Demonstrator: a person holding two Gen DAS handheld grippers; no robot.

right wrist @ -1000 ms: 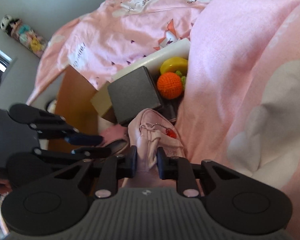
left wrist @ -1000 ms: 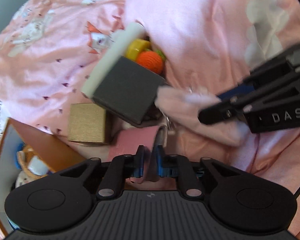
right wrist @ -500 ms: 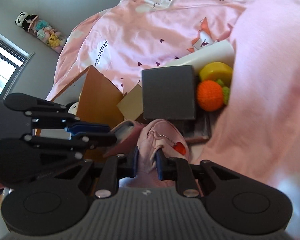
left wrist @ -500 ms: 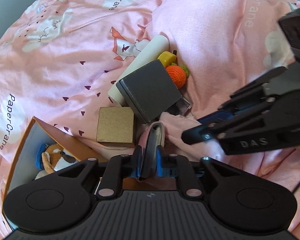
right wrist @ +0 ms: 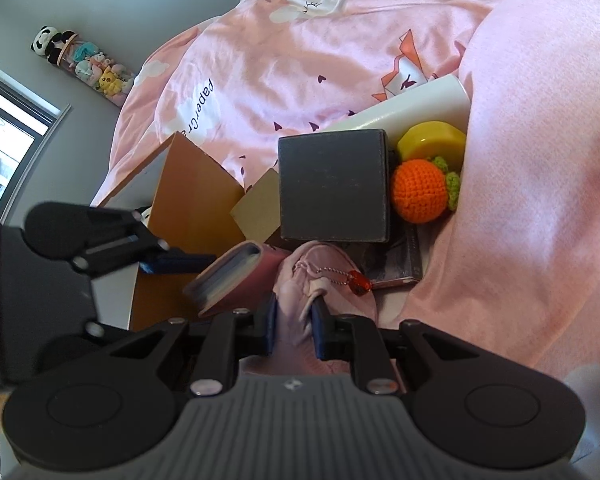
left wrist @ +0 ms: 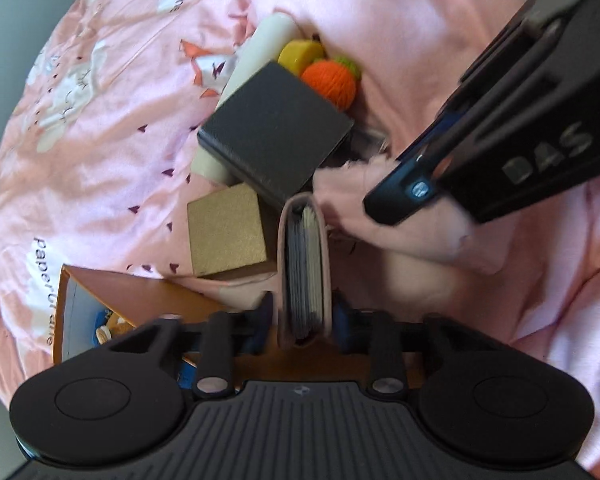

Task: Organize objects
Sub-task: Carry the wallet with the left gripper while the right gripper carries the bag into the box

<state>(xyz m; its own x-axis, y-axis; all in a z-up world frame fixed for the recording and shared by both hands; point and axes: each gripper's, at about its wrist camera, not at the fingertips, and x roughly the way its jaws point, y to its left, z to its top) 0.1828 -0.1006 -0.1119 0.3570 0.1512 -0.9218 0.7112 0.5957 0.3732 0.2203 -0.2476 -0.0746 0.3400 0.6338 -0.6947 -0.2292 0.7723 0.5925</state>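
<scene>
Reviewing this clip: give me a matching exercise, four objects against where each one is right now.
Objects:
1. pink wallet
2. pink pouch
3. crocheted orange
4. dark grey box

Places:
A. against the yellow block
B. lying over the white tube
C. between the opening jaws of the left gripper
D. clamped by the right gripper

Pairs: 1-C, 2-D, 3-A, 4-B

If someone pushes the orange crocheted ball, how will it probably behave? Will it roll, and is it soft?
The orange crocheted ball looks like stuffed yarn, so it is probably soft and light. Being round, it might roll, but the green leaves and rough yarn would likely stop it soon. It sits wedged between the dark grey box and the pink blanket, so a push may only squash it.
</scene>
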